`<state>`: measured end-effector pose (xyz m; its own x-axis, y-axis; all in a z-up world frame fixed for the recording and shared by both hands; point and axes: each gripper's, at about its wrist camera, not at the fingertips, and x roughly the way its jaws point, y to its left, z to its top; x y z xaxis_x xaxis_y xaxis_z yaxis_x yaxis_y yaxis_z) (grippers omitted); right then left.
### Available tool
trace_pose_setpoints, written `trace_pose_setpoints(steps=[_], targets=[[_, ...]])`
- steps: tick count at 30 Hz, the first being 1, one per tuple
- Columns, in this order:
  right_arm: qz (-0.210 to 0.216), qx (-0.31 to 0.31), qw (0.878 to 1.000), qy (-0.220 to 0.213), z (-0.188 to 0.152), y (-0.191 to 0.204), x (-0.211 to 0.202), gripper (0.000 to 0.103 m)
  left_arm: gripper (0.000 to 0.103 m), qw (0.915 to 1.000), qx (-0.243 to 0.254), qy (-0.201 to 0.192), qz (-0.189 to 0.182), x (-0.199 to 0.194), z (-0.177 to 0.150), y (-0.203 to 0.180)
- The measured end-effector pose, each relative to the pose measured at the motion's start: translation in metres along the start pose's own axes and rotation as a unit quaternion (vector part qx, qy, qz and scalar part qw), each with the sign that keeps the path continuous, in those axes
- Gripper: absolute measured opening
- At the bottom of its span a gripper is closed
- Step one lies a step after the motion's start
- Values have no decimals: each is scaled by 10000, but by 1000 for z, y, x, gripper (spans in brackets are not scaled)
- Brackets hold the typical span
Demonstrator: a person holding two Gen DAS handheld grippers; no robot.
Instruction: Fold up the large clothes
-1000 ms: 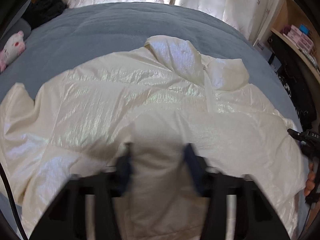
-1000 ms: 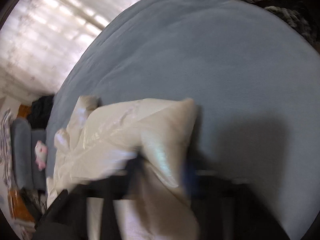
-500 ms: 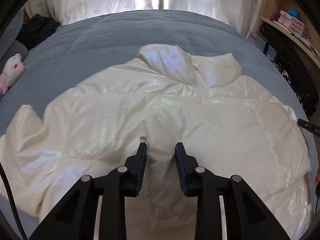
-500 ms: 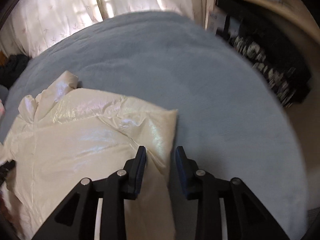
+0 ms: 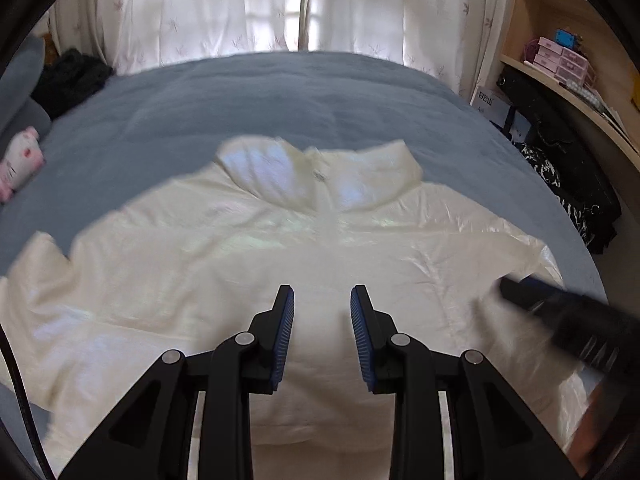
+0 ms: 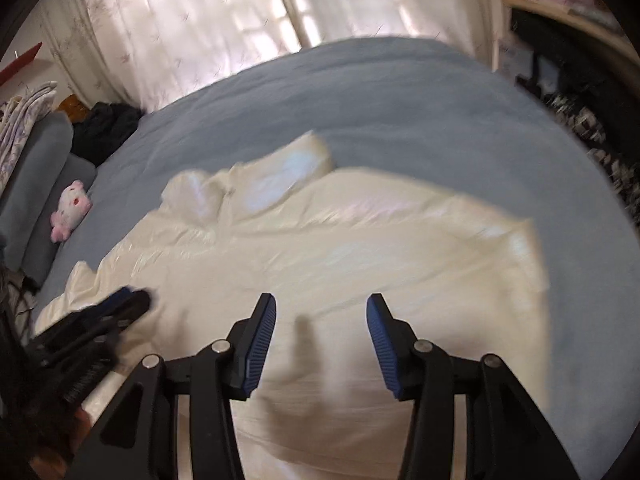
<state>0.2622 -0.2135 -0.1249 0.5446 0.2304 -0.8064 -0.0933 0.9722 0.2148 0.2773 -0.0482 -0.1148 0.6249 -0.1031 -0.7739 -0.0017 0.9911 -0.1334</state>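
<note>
Left tool (image 5: 322, 334): jaws apart, nothing pinched between the blue pads; it hangs over the jacket at lower centre of the left view. In the right view it shows as a blurred black shape at lower left (image 6: 120, 304).
Right tool (image 6: 321, 340): released, jaws set wide and just been opening, no cloth between them; it hovers above the jacket at lower centre of its own view. In the left view it enters from the right edge as a blurred dark bar (image 5: 532, 292) over the jacket's right side.
Jacket (image 5: 200, 280): cream, shiny, puffy; spread flat on the bed, filling the lower half of both views. Collar (image 5: 320, 176) points toward the curtains, at mid-frame. One sleeve end reaches the left edge of the left view. In the right view the jacket (image 6: 360, 248) ends in a squared edge at centre right.
Bed (image 5: 320, 96): grey-blue cover, bare above the collar.
Plush toy (image 5: 20, 160): pink and white, at the left edge, on the bed, well apart from the jacket.
Dark clothes (image 5: 68, 80): heaped at upper left.
Curtains (image 5: 240, 8): white, backlit, across the top.
Shelf (image 5: 560, 64): wooden, upper right, with pink boxes.
</note>
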Motion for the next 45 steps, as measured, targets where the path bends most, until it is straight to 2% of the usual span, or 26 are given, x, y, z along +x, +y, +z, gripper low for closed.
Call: trace_pose_setpoints(steps=[4, 6, 7, 10, 13, 15, 18, 21, 25, 34, 38, 45], targets=[[-400, -160, 9987, 265, -19, 4, 35, 45, 28, 9987, 32, 426, 266, 39, -17, -7], [-659, -369, 9970, 179, -24, -4, 37, 36, 28, 9987, 138, 408, 281, 49, -24, -2], [-855, -432, 9953, 114, -24, -9, 33, 35, 28, 9989, 121, 375, 264, 49, -25, 2], [-1590, -402, 9864, -133, -26, -43, 17, 35, 27, 9990, 21, 385, 208, 46, -24, 14], [-1878, 22, 9821, -132, -25, -88, 6, 38, 27, 9991, 70, 364, 181, 43, -25, 21], [-1684, 479, 9845, -97, -28, -114, -5, 41, 27, 9991, 107, 351, 193, 44, -25, 22], [-1513, 714, 9858, -164, -31, -121, -16, 41, 27, 9991, 114, 328, 249, 38, -26, 25], [-1377, 801, 9869, -257, -32, -117, -25, 41, 31, 9988, 67, 362, 321, 28, -26, 25], [-1220, 798, 9887, -347, -37, -99, -38, 42, 46, 9989, 74, 253, 393, 6, -29, 25], [-851, 839, 9917, -478, -50, -74, -62, 43, 59, 9987, 103, -175, 468, -58, -38, 27], [-751, 822, 9922, -565, -56, -63, -77, 43, 62, 9980, 117, -363, 510, -83, -41, 24], [-568, 862, 9920, -722, -74, -45, -106, 43, 62, 9974, 81, -461, 555, -118, -55, 22]])
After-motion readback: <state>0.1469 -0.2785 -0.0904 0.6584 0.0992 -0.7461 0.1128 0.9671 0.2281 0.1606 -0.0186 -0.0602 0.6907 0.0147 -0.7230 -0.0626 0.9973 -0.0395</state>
